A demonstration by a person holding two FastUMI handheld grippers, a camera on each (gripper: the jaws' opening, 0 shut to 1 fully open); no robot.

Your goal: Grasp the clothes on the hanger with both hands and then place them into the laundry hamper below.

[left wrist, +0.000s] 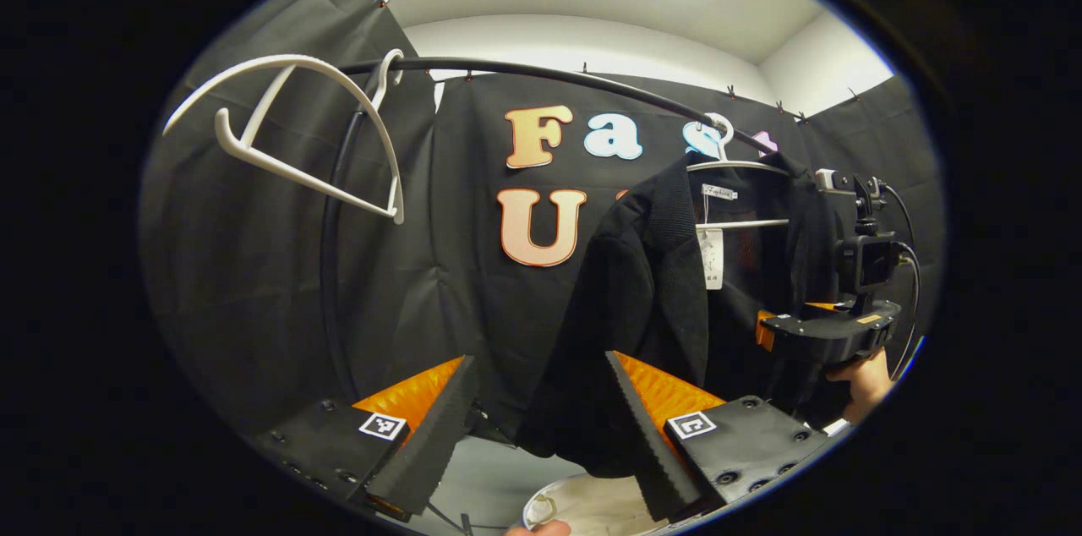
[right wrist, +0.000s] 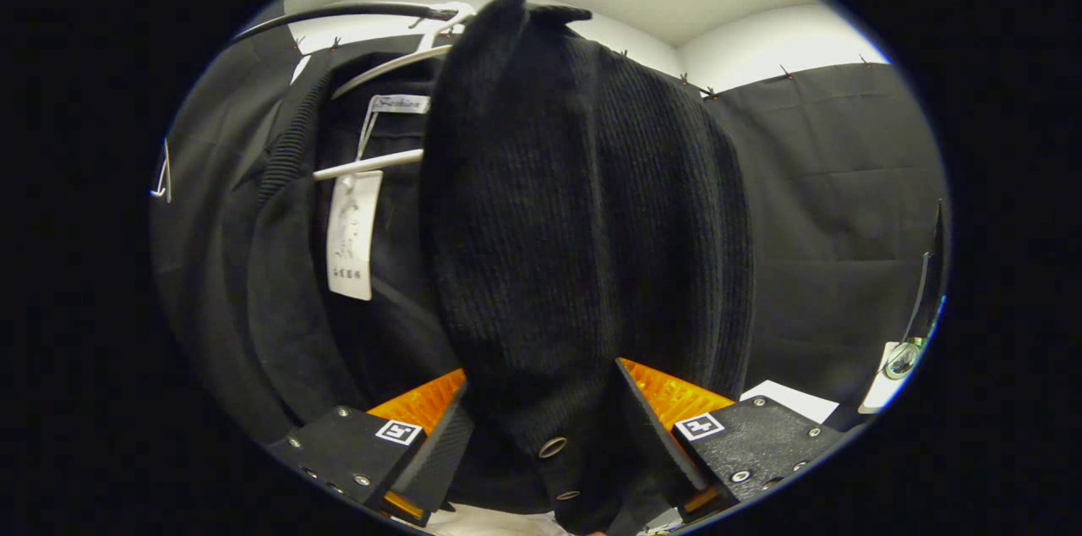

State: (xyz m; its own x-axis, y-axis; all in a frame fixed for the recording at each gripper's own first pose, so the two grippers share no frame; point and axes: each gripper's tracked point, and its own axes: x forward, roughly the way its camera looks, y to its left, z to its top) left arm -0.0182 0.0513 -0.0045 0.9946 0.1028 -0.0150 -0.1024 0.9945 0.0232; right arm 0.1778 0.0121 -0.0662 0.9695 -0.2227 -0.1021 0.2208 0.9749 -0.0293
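Now: 2 hangers [left wrist: 304, 139] | 1 black garment [left wrist: 642, 299] | left tongs [left wrist: 541, 426] spread | right tongs [right wrist: 541, 434] spread.

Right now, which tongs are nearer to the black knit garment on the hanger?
Right. The right tongs have the black knit garment between their open fingers. The left tongs are open beside its lower edge; only one finger overlaps it.

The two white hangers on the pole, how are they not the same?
The empty white hanger carries nothing and swings tilted, while the loaded hanger hangs level inside the black cardigan. The empty one sits far along the black rail; the loaded one is near the right tool. Both are white and hook over that rail.
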